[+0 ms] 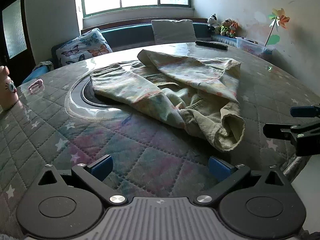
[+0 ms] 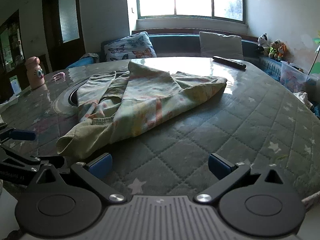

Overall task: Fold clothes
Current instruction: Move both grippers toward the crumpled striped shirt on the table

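A pale yellow patterned garment (image 1: 176, 92) lies crumpled on the round quilted table (image 1: 60, 140), one ribbed cuff (image 1: 230, 134) pointing toward me. It also shows in the right wrist view (image 2: 144, 98). My left gripper (image 1: 160, 168) is open and empty, just short of the garment's near edge. My right gripper (image 2: 160, 166) is open and empty, to the right of the cuff (image 2: 68, 144). The right gripper also shows at the right edge of the left wrist view (image 1: 284, 122), and the left gripper at the left edge of the right wrist view (image 2: 22, 140).
A round glass turntable (image 1: 84, 100) lies under the garment. A black remote (image 1: 212, 45) lies at the table's far side. A pink bottle (image 2: 36, 72) and a small pink item (image 1: 36, 84) stand at the left. A bench with cushions (image 1: 84, 48) runs behind.
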A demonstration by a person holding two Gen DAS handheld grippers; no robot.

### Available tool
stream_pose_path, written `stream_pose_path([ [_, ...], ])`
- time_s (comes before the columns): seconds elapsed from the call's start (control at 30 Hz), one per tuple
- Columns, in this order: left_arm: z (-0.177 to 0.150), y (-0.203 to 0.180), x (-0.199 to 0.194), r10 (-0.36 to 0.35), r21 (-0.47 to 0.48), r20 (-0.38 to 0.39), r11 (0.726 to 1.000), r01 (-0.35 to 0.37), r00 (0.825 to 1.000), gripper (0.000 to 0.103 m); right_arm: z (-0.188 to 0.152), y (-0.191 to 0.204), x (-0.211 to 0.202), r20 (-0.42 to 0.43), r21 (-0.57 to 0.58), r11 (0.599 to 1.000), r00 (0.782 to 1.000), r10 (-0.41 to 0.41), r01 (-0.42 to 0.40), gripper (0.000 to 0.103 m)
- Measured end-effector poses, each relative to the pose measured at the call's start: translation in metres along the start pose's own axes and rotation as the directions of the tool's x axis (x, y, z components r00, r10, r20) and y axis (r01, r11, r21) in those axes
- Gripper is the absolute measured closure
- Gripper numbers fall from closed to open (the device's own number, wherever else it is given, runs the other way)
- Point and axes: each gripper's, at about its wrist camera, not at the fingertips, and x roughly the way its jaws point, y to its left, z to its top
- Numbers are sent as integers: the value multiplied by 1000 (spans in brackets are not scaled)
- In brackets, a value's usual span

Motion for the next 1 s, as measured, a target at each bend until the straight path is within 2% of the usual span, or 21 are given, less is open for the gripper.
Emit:
stream_pose_path([
  [0.2, -3, -8, -4, 22, 11, -1, 1000, -22, 1000, 0, -4, 6, 3, 9, -7, 1000, 1000, 5, -5, 0],
  [0.4, -5, -3, -5, 11, -3, -18, 1000, -12, 1000, 0, -10, 6, 0, -9, 5, 999, 999, 43, -43, 0],
  [1.0, -8, -6, -9, 17, 0, -20, 1000, -17, 1000, 0, -16, 10, -3, -25, 6, 998, 998, 60, -60, 0],
])
